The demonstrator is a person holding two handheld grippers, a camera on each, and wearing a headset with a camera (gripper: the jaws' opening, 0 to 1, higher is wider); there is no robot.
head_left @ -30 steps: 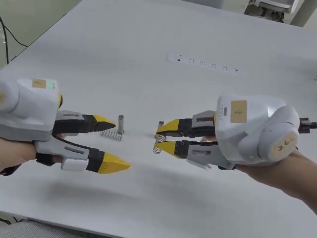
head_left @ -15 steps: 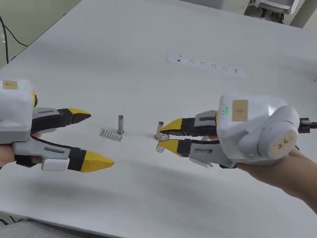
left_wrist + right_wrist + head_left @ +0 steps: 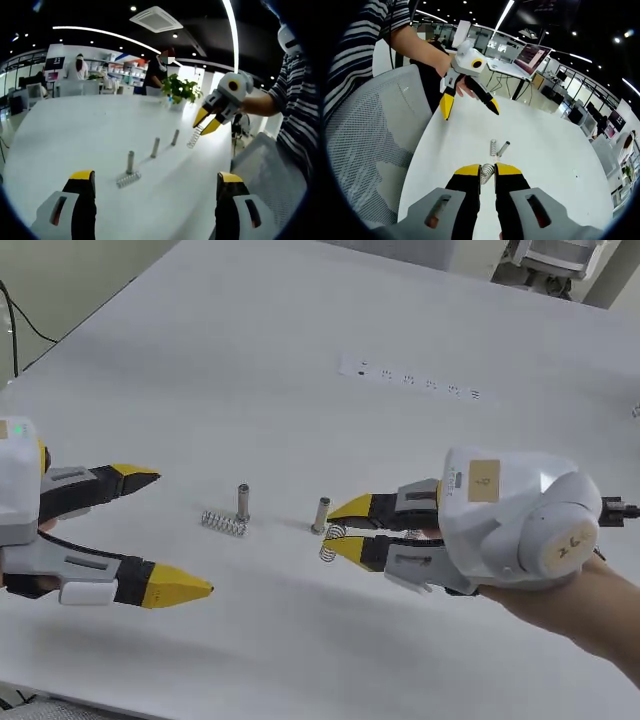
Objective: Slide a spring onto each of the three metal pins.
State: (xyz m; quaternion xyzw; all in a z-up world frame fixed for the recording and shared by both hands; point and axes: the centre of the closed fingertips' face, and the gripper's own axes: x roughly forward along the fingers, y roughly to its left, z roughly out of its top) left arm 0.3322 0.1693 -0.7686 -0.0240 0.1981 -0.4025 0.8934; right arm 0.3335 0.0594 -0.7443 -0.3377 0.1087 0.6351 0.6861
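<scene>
White table (image 3: 250, 340) holds a power strip (image 3: 415, 378) well beyond the pins (image 3: 243, 502).

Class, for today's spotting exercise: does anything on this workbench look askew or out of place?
Only mildly: one spring lies on its side beside a pin, not on it. The right gripper pinches another spring. All three pins stand upright; nothing looks damaged.

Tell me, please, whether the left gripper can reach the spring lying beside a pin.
Probably yes: the left gripper is open, the spring lies on bare table ahead of its jaws with nothing between, though the pin stands close beside it.
</scene>
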